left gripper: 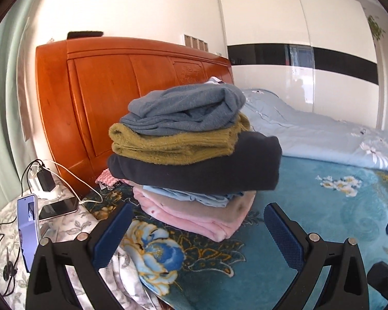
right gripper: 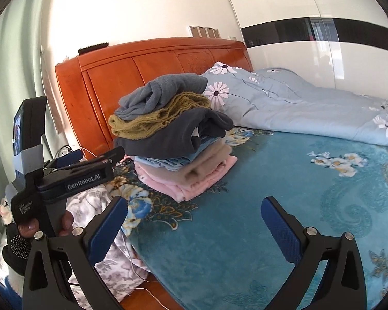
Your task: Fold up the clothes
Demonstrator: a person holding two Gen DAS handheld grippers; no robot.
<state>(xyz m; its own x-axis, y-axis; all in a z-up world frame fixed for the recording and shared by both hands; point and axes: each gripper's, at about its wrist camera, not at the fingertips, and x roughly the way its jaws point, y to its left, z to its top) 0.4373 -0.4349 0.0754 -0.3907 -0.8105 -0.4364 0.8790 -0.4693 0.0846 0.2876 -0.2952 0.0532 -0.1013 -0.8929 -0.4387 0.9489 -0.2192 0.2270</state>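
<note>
Two claws released (left claw [left gripper: 196,235], right claw [right gripper: 194,228]), folded stack [left gripper: 194,152] near headboard [left gripper: 103,98], blanket [right gripper: 271,206] open rightward.

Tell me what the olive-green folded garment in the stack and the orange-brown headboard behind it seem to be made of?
The olive-green folded garment looks like fuzzy knitted wool or acrylic: ribbed, hairy surface. The orange-brown headboard looks like varnished wood: glossy sheen, carved panels.

Folded clothes stack [left gripper: 194,152] sits on teal bedspread [left gripper: 310,232].
</note>
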